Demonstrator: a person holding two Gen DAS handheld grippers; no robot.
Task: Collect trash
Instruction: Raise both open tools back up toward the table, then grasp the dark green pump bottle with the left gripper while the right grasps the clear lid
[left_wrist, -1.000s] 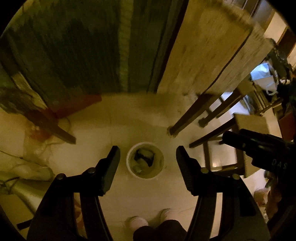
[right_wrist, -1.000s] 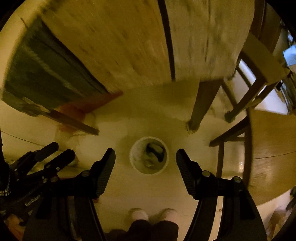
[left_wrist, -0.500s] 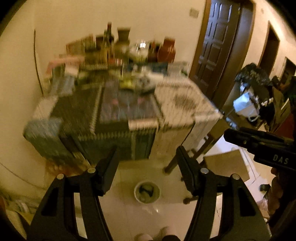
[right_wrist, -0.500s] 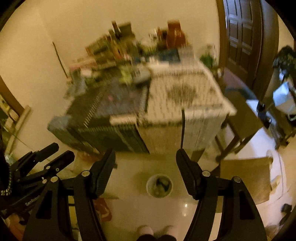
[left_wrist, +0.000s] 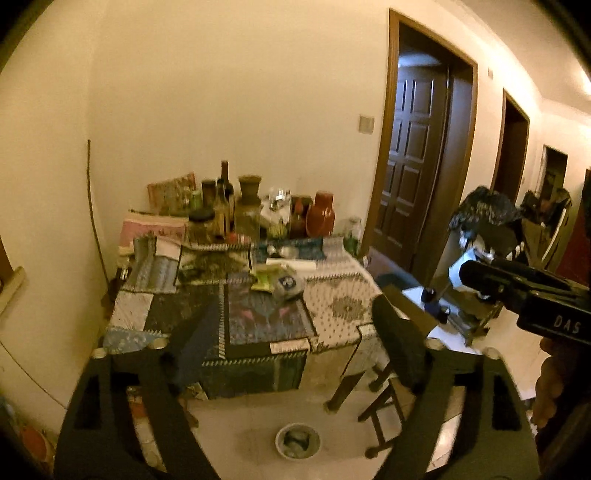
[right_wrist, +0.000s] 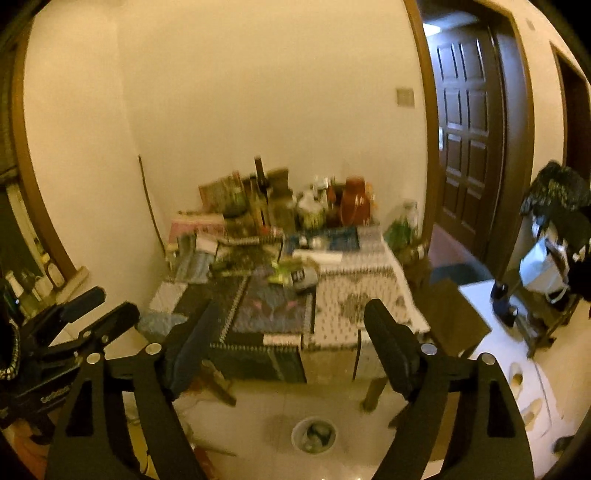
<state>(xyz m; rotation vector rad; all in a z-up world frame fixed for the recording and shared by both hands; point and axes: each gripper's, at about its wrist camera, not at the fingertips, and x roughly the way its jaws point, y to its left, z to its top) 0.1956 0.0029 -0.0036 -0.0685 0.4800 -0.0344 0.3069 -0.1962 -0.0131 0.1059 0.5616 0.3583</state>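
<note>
A small white trash bin (left_wrist: 297, 441) (right_wrist: 314, 434) holding crumpled scraps stands on the floor in front of a cloth-covered table (left_wrist: 343, 310) (right_wrist: 347, 306). On the tabletop lie a crumpled grey wrapper (left_wrist: 290, 284) (right_wrist: 304, 278) and a green packet (left_wrist: 266, 280) (right_wrist: 284, 273). My left gripper (left_wrist: 295, 314) hovers high above the bin, jaws opening, nothing between them. My right gripper (right_wrist: 293, 314) hangs beside it, jaws also opening and empty. Each shows in the other's view: the right gripper (left_wrist: 480, 277) and the left gripper (right_wrist: 107, 306).
Bottles, jars and a red jug (left_wrist: 321, 218) crowd the table's back edge by the wall. A wooden chair (left_wrist: 402, 373) stands at the table's right corner. Dark doors (left_wrist: 410, 166) are on the right, with a rack of bags (right_wrist: 546, 258) and slippers (right_wrist: 517, 373).
Both views have swung up from looking straight down at the bin under the table edge to looking across the tabletop. The bin is now small and low. Both pairs of jaws stand wider.
</note>
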